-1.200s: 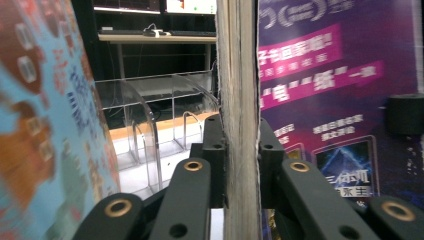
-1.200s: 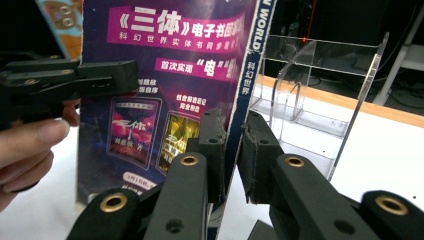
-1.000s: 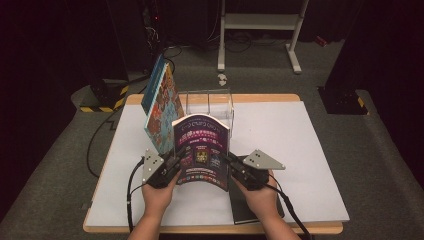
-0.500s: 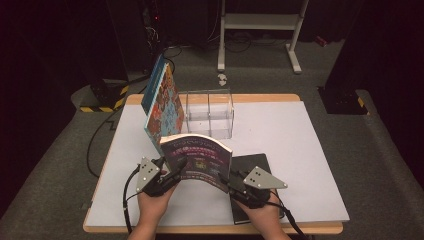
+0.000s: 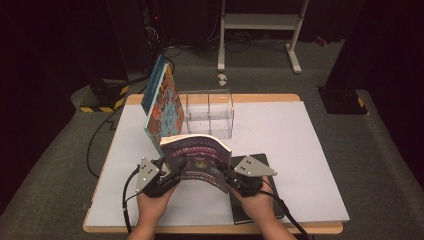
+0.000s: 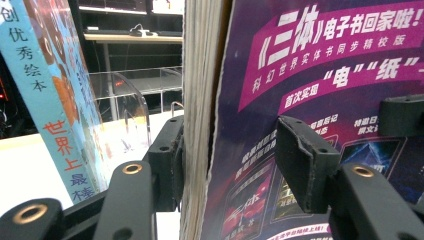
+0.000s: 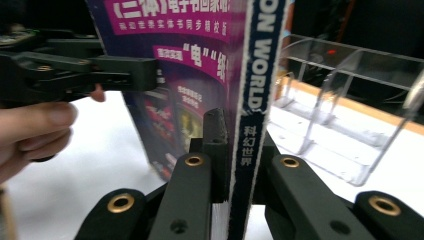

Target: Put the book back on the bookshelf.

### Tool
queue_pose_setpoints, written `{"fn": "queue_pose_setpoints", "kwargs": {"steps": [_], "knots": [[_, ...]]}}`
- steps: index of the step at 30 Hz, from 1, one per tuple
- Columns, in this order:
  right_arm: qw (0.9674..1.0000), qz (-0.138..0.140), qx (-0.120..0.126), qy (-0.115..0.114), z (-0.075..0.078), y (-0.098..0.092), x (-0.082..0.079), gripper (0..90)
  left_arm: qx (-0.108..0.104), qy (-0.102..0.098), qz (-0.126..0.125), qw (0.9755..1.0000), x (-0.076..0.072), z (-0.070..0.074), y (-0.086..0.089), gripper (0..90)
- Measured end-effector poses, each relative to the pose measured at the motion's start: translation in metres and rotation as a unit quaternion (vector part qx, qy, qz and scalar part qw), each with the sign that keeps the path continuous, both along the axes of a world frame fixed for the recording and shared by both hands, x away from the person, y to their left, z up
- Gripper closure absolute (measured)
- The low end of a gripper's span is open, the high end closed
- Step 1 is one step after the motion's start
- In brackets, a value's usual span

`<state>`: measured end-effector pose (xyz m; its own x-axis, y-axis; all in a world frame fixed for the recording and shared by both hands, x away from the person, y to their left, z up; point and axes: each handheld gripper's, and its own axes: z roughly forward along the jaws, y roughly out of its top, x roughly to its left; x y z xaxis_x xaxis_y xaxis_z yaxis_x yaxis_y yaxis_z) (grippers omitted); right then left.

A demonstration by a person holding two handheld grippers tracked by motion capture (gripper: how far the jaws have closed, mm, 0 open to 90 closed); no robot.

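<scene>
Though gripped at both edges, a tilted purple magazine [image 5: 197,159], Chinese-lettered cover.

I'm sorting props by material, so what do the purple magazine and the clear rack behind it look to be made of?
The purple magazine looks like paper with a glossy printed cover: stacked page edges show, and the cover bows between the two grippers. The clear rack looks like transparent rigid plastic, probably acrylic: see-through dividers with bright edges.
</scene>
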<state>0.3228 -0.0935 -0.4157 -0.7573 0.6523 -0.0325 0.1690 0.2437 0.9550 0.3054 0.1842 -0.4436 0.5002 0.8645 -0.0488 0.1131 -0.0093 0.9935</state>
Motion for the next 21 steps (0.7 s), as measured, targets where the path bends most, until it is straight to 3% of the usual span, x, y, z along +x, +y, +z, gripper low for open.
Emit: {"fn": "queue_pose_setpoints", "kwargs": {"steps": [4, 12, 16, 21], "knots": [[0.9993, -0.031, 0.012, -0.018, -0.004, 0.002, -0.003, 83.5, -0.002, 0.002, 0.002, 1.0000, 0.000, 0.000, 0.002, 48.0], [0.9965, -0.074, 0.031, -0.024, -0.006, 0.000, -0.001, 83.3, -0.005, 0.003, 0.001, 1.0000, 0.000, 0.000, 0.003, 47.3], [0.9959, -0.081, 0.037, -0.020, -0.007, -0.001, 0.000, 82.6, -0.010, 0.013, -0.021, 0.9996, 0.000, 0.002, -0.004, 43.9], [0.9962, -0.078, 0.035, -0.019, -0.007, -0.005, 0.000, 80.7, -0.011, 0.009, -0.057, 0.9983, -0.003, 0.010, -0.021, 36.4]]}}
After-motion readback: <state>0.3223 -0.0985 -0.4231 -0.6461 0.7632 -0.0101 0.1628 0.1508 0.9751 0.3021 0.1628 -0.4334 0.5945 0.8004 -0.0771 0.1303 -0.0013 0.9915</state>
